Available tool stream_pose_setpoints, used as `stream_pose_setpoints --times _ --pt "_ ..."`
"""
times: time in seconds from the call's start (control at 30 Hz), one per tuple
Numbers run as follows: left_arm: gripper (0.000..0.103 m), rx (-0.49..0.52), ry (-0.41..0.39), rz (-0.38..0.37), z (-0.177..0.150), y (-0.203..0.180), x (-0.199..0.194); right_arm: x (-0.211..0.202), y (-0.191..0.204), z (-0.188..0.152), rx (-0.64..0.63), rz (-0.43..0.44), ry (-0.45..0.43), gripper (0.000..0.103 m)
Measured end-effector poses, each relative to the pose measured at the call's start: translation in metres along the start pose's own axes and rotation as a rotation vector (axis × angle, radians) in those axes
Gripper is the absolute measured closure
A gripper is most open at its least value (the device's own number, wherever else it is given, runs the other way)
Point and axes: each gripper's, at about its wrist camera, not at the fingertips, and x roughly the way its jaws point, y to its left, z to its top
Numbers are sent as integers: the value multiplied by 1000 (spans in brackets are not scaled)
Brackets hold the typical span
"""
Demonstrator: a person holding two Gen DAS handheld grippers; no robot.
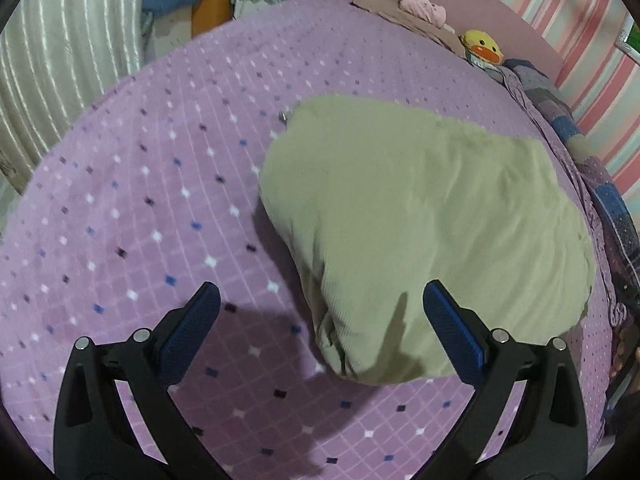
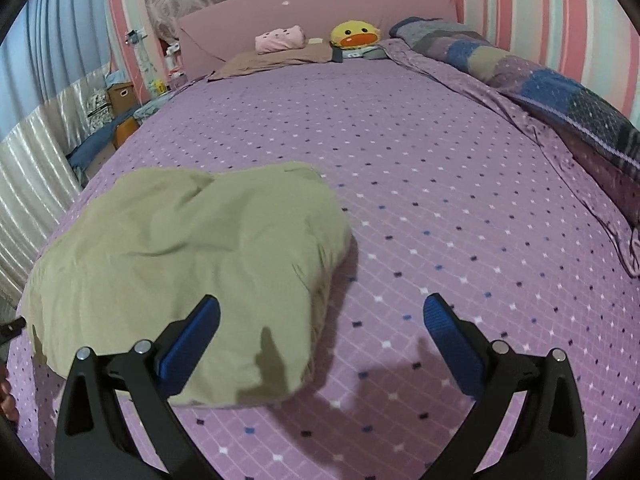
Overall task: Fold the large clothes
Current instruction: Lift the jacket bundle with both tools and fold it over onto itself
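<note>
Both tools gape empty over olive garment [image 1: 424, 232], bedspread [image 1: 140, 208] around.

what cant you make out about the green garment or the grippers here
- Olive-green folded garment: its type and underside, both views; its own top layer hides them.
- Small metal bit at its far edge: too small, left wrist view.
- Hands holding the left gripper and right gripper: outside both views.

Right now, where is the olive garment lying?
The olive garment lies bunched on the purple bedspread near the foot, left in the right wrist view and right in the left wrist view, far from the duck plush.
</note>
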Motion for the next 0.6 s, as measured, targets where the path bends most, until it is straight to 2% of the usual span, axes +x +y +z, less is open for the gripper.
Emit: stream_pose_setpoints --times 0.27,0.37,0.47,0.6 --pt "3 60 35 -66 -23 -21 46 26 2 -16 -27 -34 49 2" --pt "3 30 24 -95 -28 -19 54 36 -1 -23 -19 -27 64 2" --pt "3 -20 47 -145 -25 -17 65 46 -5 -27 -5 -14 76 2" --pt "3 -17 60 -149 -18 -31 73 52 -10 -25 35 30 78 2"
